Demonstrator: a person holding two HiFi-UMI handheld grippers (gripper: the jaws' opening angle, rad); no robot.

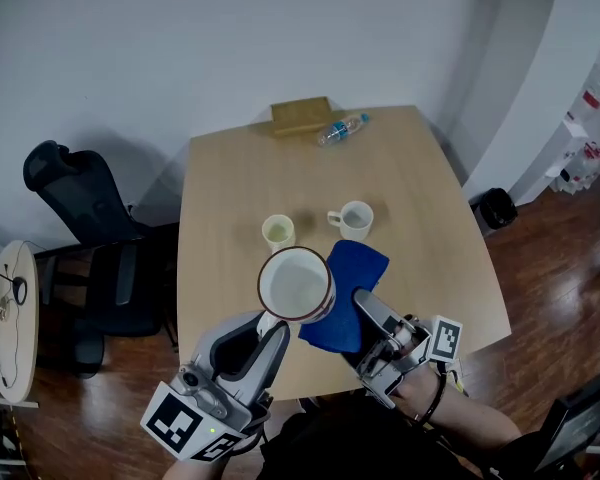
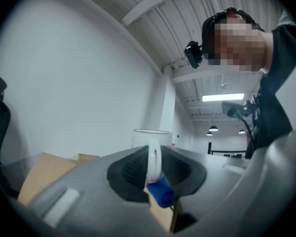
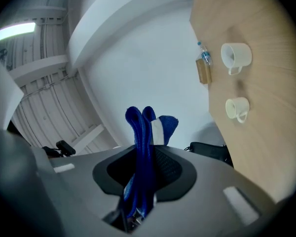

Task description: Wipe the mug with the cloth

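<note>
A white mug with a dark rim [image 1: 297,284] is held up over the near part of the table, its mouth facing up toward me. My left gripper [image 1: 268,330] is shut on the mug's handle [image 2: 154,161], seen edge-on between the jaws in the left gripper view. A blue cloth [image 1: 346,293] lies against the mug's right side. My right gripper [image 1: 365,306] is shut on the blue cloth [image 3: 140,152], whose folds stick up between the jaws, with a white label on it.
On the wooden table [image 1: 420,198] stand a pale yellow cup [image 1: 278,232] and a white cup [image 1: 353,219]. A plastic bottle [image 1: 340,129] and a wooden block [image 1: 301,116] lie at the far edge. A black office chair [image 1: 85,218] stands to the left.
</note>
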